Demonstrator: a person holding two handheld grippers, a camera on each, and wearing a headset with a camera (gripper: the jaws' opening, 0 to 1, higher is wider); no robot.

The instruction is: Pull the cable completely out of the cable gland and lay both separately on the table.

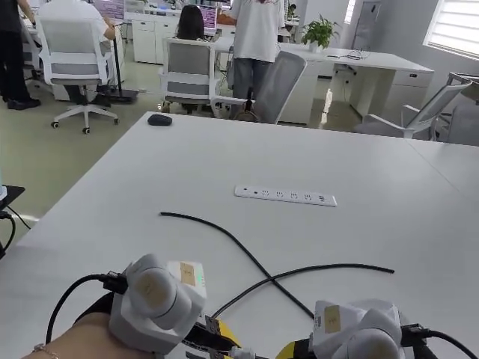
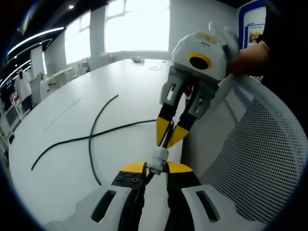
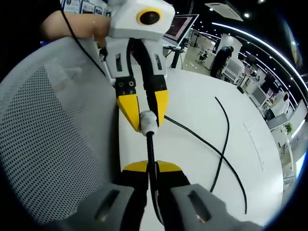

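In the head view I am holding my left gripper (image 1: 224, 342) and my right gripper (image 1: 293, 349) tip to tip, low over the near edge of the table (image 1: 389, 224). 2 black lines (image 1: 224, 232) are crossing on the top well ahead of both, and I cannot tell there which one is running into my jaws. In the left gripper view my left jaws are clamping the white cable gland (image 2: 158, 158), which is sitting right between their yellow tips with only its own width keeping them apart. The right gripper is pointing in from just ahead, pinched tight on the cable (image 2: 165, 140) where it is leaving the gland. In the right gripper view my right jaws are squeezing almost fully together on that black cable, and the gland is sitting just beyond their tips, in the left gripper's hold. The cable is still threaded through the gland, so I judge I am standing at the pulling step. Next I should be drawing the 2 grippers straight apart along the cable's line, holding the gland steady so nothing is slipping, then laying each piece down well apart.
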